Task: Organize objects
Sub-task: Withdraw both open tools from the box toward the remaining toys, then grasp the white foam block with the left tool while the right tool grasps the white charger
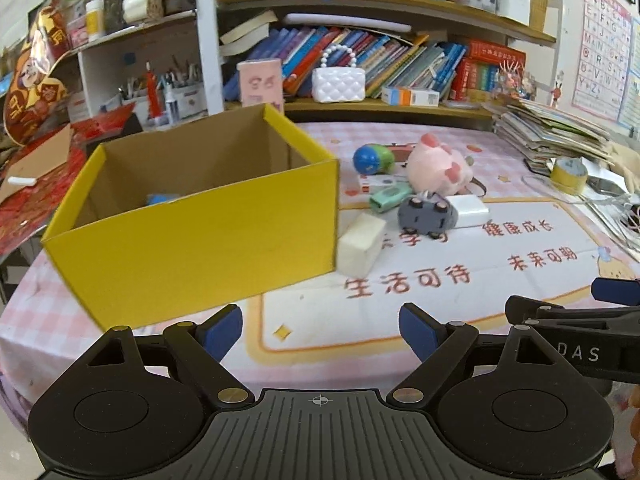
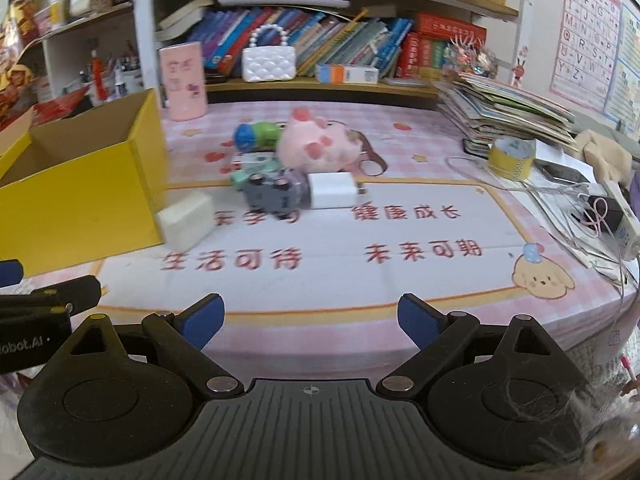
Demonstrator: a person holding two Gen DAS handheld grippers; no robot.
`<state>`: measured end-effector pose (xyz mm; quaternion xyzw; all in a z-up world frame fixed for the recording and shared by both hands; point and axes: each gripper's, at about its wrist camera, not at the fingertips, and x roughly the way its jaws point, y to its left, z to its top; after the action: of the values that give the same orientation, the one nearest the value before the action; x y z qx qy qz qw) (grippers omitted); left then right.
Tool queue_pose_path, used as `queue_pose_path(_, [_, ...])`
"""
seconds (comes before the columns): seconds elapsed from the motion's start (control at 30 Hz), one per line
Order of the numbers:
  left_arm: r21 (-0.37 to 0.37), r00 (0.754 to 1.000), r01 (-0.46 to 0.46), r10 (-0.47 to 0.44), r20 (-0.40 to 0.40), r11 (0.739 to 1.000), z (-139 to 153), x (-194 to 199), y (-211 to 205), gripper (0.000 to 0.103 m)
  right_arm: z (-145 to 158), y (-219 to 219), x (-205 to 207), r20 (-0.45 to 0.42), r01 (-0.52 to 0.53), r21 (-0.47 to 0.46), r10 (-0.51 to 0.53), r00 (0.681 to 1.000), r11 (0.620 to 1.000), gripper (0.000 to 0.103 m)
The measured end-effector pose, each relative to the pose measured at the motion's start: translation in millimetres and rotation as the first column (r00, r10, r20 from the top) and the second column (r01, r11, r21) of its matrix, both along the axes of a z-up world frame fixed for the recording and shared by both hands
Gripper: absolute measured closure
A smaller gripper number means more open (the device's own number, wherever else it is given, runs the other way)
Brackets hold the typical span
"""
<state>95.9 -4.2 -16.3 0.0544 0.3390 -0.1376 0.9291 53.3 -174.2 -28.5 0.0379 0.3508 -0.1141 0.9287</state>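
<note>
Left gripper w/ fingers spread wide, nothing between, low over pink table cloth. Right gripper same, spread & holding nothing. Yellow box open on table's left, sth small & blue inside. White block touching box's right corner. Just past it a bunch of toys: grey car, pink plush, green-blue ball toy, white charger.

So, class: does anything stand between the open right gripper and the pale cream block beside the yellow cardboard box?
Nothing visible does. Only bare printed tablecloth lies between the right gripper and the pale cream block, which sits against the yellow cardboard box.
</note>
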Motion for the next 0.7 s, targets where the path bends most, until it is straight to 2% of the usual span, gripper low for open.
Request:
queue_pose_path(0.3, [0.015,1.0,-0.018,0.018,-0.015,1.0,-3,30,-44,0.015,1,-42,30,-0.007,-0.038,0.005,0.038,0.999,0.999,0.01])
queue_pose_path(0.7, [0.041,0.996,-0.079,0.08,-0.027,0.996,-9,59,-87,0.016,-6,-90,78,-0.014,-0.128,0.071,0.129,0.992,0.989,0.013])
